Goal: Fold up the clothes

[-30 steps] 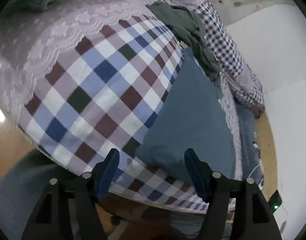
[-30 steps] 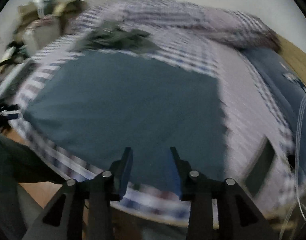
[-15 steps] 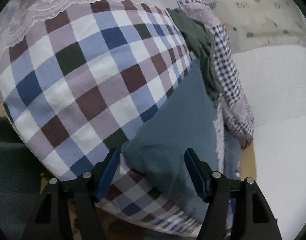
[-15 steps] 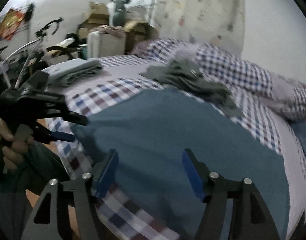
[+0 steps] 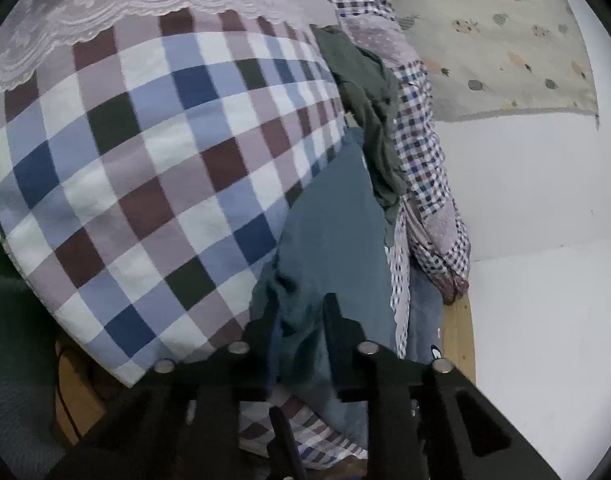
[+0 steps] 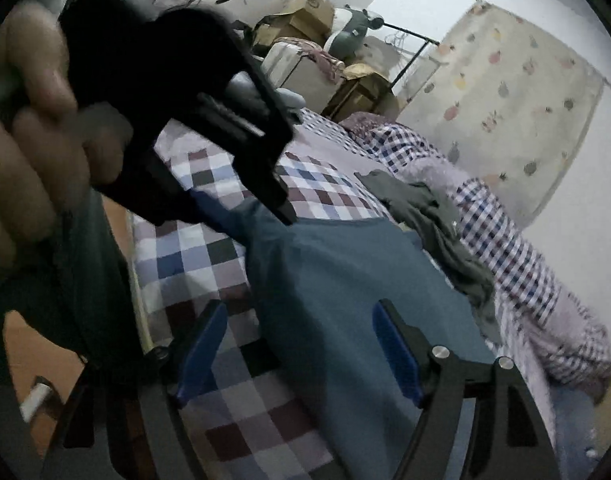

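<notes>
A blue garment lies spread on the checked bed sheet. My left gripper is closing its jaws, and the garment's near corner is bunched and pinched between them. In the right wrist view the same left gripper, held by a hand, grips that corner at the upper left. My right gripper hovers just over the blue garment near its front edge. Its jaws are opening wide, and the blue pads touch nothing.
A crumpled dark green garment lies beyond the blue one. A small-checked quilt is heaped along the wall side. Boxes and a suitcase crowd the far end of the room. The bed's wooden edge meets the white wall.
The left jaws have come together on the blue garment's corner. The right gripper has swung over the bed towards the left hand, rolled, and spread its jaws wider.
</notes>
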Available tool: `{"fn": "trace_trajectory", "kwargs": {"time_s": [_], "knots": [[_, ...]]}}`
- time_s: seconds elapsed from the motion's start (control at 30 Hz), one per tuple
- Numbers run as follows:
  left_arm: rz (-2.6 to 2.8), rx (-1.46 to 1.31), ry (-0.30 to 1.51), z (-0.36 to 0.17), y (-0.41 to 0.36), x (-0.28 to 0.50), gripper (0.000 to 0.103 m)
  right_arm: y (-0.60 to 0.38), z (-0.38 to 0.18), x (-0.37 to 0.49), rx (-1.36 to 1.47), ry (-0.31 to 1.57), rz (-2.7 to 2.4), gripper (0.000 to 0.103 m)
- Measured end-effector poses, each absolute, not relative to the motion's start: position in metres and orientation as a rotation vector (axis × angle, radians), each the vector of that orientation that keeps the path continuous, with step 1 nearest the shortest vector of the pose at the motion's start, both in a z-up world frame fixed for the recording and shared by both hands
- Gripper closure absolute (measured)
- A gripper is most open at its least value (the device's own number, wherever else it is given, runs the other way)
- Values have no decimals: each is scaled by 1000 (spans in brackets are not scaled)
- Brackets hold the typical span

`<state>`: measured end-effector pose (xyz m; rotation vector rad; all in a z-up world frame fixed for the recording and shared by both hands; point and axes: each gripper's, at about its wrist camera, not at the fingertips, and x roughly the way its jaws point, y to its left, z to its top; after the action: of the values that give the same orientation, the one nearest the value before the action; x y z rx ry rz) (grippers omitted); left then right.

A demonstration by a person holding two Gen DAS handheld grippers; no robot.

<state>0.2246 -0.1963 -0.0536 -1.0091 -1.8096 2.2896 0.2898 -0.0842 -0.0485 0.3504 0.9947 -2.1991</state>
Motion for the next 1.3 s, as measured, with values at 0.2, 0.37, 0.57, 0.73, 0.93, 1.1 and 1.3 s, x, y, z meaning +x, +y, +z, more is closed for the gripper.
{"fn": "trace_trajectory", "kwargs": {"time_s": [0.2, 0.37, 0.57, 0.73, 0.93, 1.1, 1.3], "knots": [[2293, -930, -1786, -45, -199, 225, 97, -97, -59, 281, 337, 1028, -2239, 24], [2263, -843, -1790, -36, -203, 236, 97, -106, -74, 275, 364, 1115, -2234, 24], [2256, -862, -1782, -34, -207, 237, 97, -107, -73, 258, 353, 1158, -2328, 28], [2264, -882, -1814, -36, -211, 247, 91, -107, -75, 239, 396, 1164, -2345, 77], [2295, -837, -1793, -32, -207, 251, 29, -106, -66, 235, 388, 1119, -2337, 94], [2233, -872, -1756, -37, -191, 229, 29, -103, -58, 242, 386, 1075, -2345, 95], [2198, -892, -1684, -37, -178, 195, 29, -99, -53, 247, 381, 1041, -2347, 95]]}}
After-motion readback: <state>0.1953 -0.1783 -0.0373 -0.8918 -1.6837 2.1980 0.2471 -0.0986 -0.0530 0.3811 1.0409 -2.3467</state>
